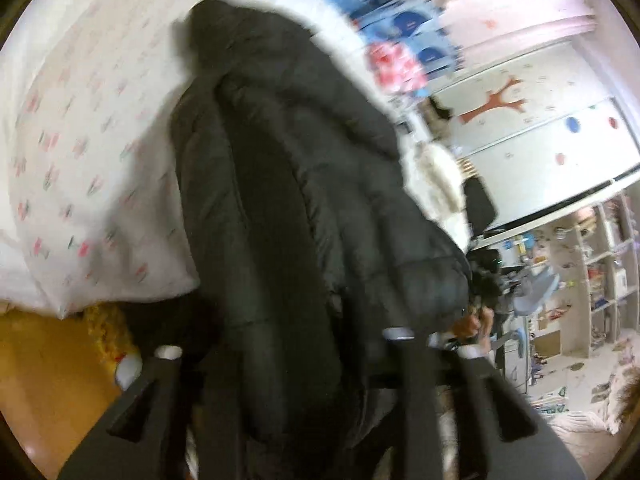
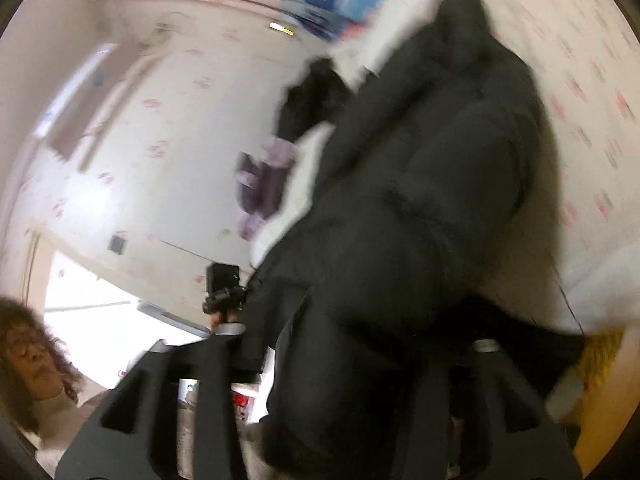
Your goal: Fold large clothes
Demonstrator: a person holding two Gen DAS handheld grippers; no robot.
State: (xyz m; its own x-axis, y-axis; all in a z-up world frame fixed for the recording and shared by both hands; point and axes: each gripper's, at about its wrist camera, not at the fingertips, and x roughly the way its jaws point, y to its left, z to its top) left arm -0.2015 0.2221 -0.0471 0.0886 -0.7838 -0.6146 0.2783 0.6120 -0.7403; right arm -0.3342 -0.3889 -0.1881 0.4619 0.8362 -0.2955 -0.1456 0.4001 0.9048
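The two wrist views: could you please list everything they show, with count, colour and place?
puffer jacket: one, black, lying on the bed with its near end between both grippers' fingers
bedsheet: one, white with small pink print, under the jacket
fleece garment: one, white, beside the jacket
plush toy: one, yellow, at the bed's near edge
wardrobe: one, white with a tree decal, behind the bed
shelves: one unit, white, cluttered, far side of the room
left hand-held gripper: one, black, fingers around the jacket
right hand-held gripper: one, black, fingers around the jacket
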